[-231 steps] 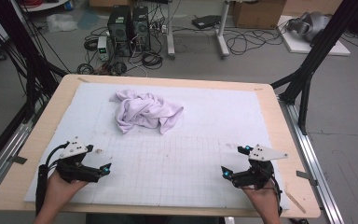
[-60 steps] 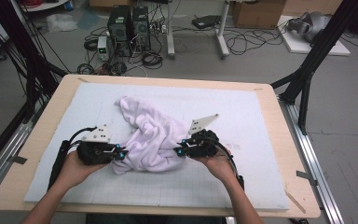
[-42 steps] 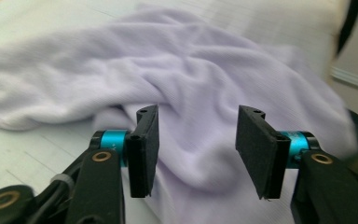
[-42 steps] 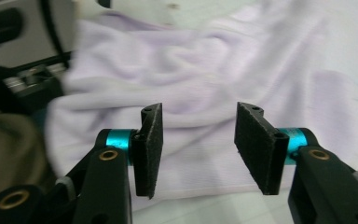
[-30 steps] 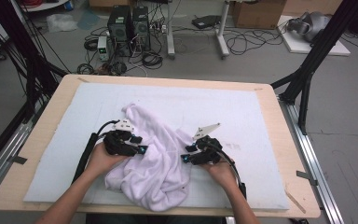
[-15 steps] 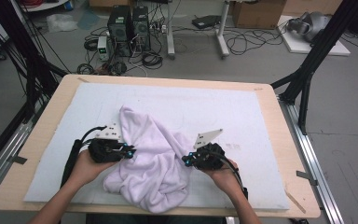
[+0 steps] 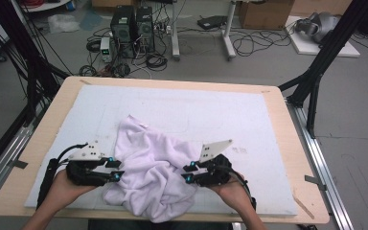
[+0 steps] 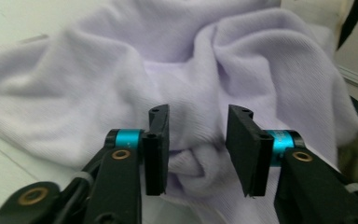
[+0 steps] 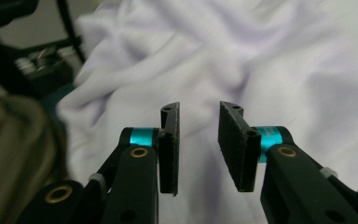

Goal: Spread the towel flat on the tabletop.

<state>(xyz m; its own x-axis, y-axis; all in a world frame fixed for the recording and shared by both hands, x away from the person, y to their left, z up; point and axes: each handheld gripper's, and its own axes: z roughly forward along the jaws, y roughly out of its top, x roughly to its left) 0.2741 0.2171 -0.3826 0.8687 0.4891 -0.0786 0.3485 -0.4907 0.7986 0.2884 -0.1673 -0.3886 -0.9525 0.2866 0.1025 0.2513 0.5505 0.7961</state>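
From the high view I have my left gripper [image 7: 116,170] at the near left of the table [image 7: 38,143], jaws pointing at the pale lilac cloth [image 7: 153,167], and my right gripper [image 7: 188,173] facing it from the other side; that makes two grippers, each with one grey three-cornered plate on top, and one cloth between them. The cloth lies crumpled on the white mat [image 7: 249,124] toward the near edge, with a fold hanging over that edge; both sets of jaws sit at its sides, touching or just beside the fabric, I cannot tell which from up here. I count one mat and one table; on the floor beyond stand two dark computer towers [image 7: 134,24], with cables around them. I can read no writing, brand or label anywhere in this view.

In the left gripper view, the left gripper [image 8: 196,140] has its two black jaws parted, having just been opening; a rumpled fold of the cloth [image 8: 121,84] lies behind and low in the gap, and the pads do not press on it, so it is released. Two blue collars show, one behind each jaw; no lettering is legible.

In the right gripper view, the right gripper [image 9: 198,140] is likewise parted, its jaws having just been opening; the cloth [image 9: 261,60] spreads beyond them and nothing is pinched between the pads. Two blue collars again; no markings I can read.
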